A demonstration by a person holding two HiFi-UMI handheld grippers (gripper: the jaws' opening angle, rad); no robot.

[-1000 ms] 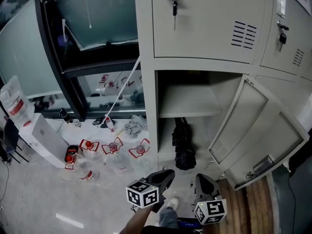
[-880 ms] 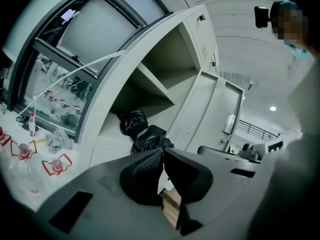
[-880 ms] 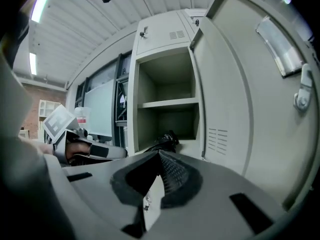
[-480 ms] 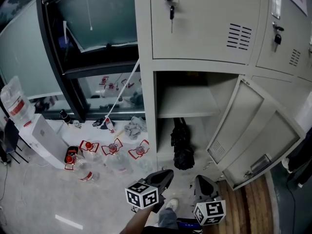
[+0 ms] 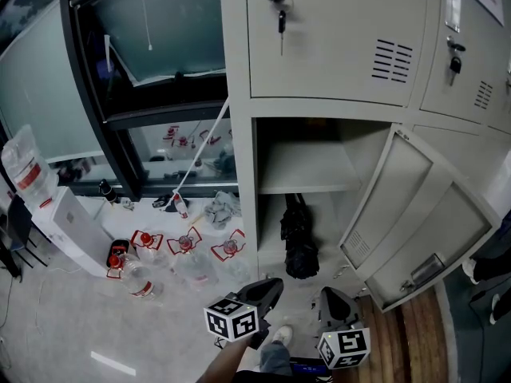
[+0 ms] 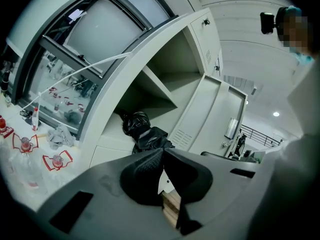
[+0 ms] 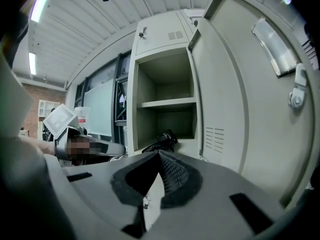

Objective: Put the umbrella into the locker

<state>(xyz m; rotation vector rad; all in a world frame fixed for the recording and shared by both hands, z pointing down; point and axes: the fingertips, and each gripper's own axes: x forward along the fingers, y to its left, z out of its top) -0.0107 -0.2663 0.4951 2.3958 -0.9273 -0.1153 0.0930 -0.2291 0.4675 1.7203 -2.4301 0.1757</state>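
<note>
Our left gripper (image 5: 270, 287) and right gripper (image 5: 331, 300) sit closed (low, at 6 o'clock), the black umbrella (image 5: 299, 234) standing inside the open locker (image 5: 239, 174) at 12 o'clock.

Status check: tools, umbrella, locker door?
Left tool, right tool shut, empty. Umbrella inside locker, under the shelf. Door open, nothing blocking.
</note>
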